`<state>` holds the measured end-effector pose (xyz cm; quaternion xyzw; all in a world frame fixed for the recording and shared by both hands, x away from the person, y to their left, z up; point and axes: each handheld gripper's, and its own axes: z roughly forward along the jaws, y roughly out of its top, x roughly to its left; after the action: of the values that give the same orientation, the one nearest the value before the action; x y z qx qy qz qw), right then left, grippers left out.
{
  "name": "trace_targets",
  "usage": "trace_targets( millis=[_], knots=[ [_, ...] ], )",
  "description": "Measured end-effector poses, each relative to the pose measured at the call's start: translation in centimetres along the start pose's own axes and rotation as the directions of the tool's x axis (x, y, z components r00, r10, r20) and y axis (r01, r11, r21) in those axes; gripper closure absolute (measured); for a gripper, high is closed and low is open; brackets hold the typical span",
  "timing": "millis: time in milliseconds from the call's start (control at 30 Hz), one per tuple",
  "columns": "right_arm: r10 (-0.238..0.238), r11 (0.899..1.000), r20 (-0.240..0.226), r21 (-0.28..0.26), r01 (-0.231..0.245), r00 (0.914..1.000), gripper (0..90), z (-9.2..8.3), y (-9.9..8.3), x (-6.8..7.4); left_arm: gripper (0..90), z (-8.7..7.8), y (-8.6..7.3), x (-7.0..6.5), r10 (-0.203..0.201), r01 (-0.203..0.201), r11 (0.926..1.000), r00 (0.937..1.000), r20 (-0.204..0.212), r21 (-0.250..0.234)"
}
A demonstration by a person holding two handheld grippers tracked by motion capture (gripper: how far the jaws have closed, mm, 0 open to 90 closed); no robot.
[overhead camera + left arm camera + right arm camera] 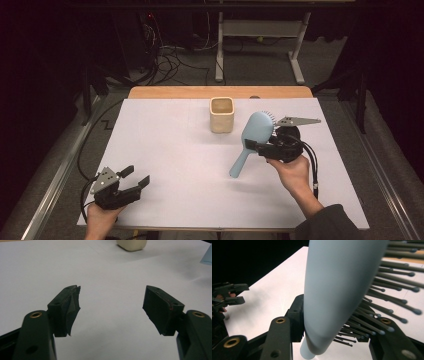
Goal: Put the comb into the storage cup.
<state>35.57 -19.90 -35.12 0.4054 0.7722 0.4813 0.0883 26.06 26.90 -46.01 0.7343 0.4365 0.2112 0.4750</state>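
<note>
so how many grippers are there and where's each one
2. The left gripper sits open near the table's front left corner. The right gripper is right of centre, shut on the blue hairbrush, near the cream cup.

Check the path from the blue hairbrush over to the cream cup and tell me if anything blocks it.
Nothing visible blocks it. The right gripper holds the blue hairbrush just right of the cream cup, with bare white table between them. The left gripper hangs open at the near left corner, well clear.
</note>
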Motion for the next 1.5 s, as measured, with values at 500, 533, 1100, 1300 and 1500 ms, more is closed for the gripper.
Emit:
trace_targets(
  millis=[500, 533, 1100, 1300, 1500],
  knots=[
    [0.011, 1.000, 0.040, -0.003, -0.011, 0.9991, 54.0, 0.0, 1.0, -1.1, 30.4, -0.2, -0.4, 0.0, -0.017, 0.017, 0.9998, 0.9997, -0.016, 0.004],
    [0.012, 1.000, 0.042, -0.003, -0.012, 0.9991, 53.9, 0.0, 1.1, -1.2, 30.3, -0.2, -0.4, 0.0, -0.017, 0.017, 0.9998, 0.9997, -0.017, 0.004],
    [0.031, 0.999, 0.075, -0.014, -0.030, 0.9967, 54.0, 1.2, 2.5, -2.2, 30.3, 0.0, -0.4, 0.5, -0.030, 0.030, 0.9996, 0.9991, -0.031, 0.002],
    [0.023, 1.000, 0.095, -0.014, -0.021, 0.9952, 54.1, 1.5, 3.0, -2.3, 30.4, 0.0, -0.5, 0.6, -0.034, 0.035, 0.9994, 0.9989, -0.033, 0.007],
    [0.036, 0.999, 0.099, -0.026, -0.034, 0.9945, 54.0, 1.7, 3.5, -2.6, 30.4, 0.0, -0.5, 0.6, -0.031, 0.031, 0.9995, 0.9987, -0.041, 0.008]
  ],
)
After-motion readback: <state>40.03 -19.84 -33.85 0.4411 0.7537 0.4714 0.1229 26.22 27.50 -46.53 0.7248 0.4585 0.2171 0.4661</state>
